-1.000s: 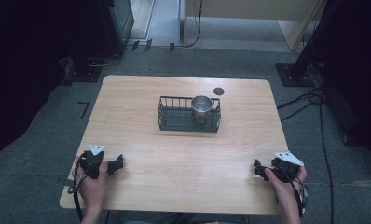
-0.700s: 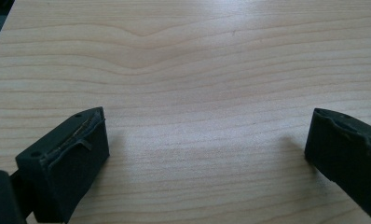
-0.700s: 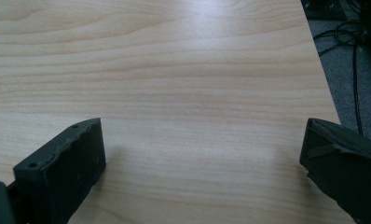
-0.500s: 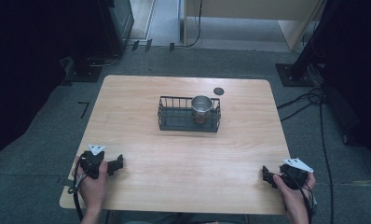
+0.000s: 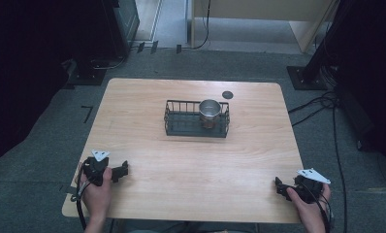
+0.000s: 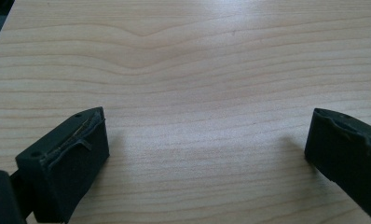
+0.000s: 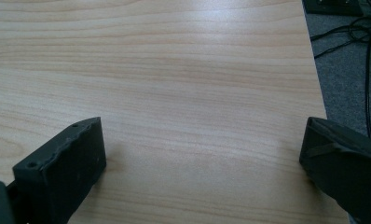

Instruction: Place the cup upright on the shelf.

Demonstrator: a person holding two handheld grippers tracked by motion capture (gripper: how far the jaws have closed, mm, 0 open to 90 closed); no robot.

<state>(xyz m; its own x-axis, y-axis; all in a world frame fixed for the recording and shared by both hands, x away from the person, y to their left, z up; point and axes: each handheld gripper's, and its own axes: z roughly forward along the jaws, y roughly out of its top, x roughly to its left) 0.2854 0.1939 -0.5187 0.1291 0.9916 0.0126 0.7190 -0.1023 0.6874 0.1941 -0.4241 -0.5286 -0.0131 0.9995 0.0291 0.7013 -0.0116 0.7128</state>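
Observation:
A black wire basket [image 5: 197,119] stands at the middle of the wooden table [image 5: 147,145], toward the far side. A shiny metal cup [image 5: 209,111] stands upright in the basket's right half. My left gripper [image 5: 124,170] rests near the table's front left corner, open, with bare wood between its jaws [image 6: 207,144]. My right gripper [image 5: 278,185] sits near the front right corner, also open over bare wood [image 7: 202,149]. Both are far from the basket.
A small dark round disc [image 5: 227,94] lies on the table behind the basket. The table's right edge runs close beside my right gripper, with grey carpet and cables [image 7: 356,42] beyond. Dark equipment stands surround the table.
My right gripper has drawn back toward the front right corner of the table, moving right and nearer the edge. The left gripper has stayed put.

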